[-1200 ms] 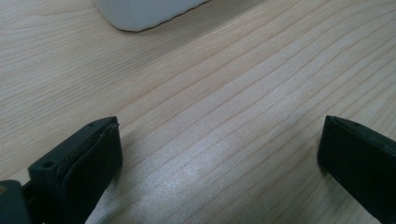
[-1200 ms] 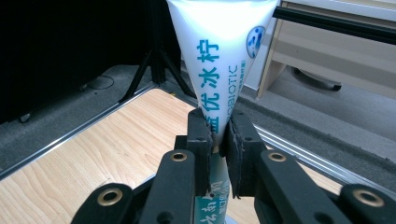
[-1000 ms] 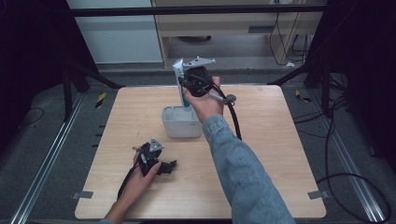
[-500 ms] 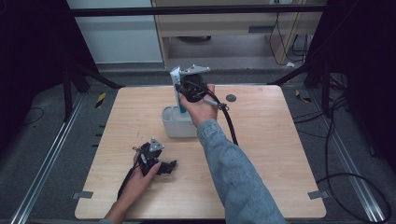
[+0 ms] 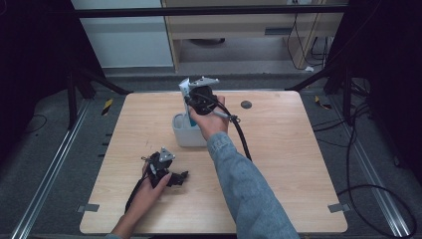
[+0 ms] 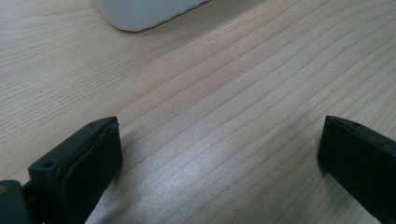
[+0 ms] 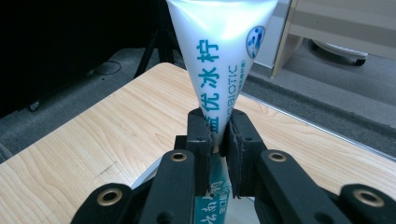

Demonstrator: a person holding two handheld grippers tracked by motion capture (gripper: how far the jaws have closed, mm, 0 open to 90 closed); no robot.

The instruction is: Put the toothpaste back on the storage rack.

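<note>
Grey floor and dark frame posts surround a light wooden table, and behind it stands a pale cabinet. Near the middle of the table sits a small white plastic tub with rounded corners; a corner of it shows also at the top edge of the left gripper view.

Over this tub the person's right hand holds the right gripper, with its cable hanging down to the table. Its two black jaws are pressed together on a white squeeze tube with teal lettering. They pinch the tube at its narrow part, and the wide flat end rises above them. From the high view the tube stands nearly upright, with its lower end going down into the tub, but I cannot tell if it touches the bottom.

Closer to the person, the left hand rests on the table with the left gripper. Its jaws stand wide apart, low over bare wood, with nothing between them. It lies well apart from the tub.
</note>
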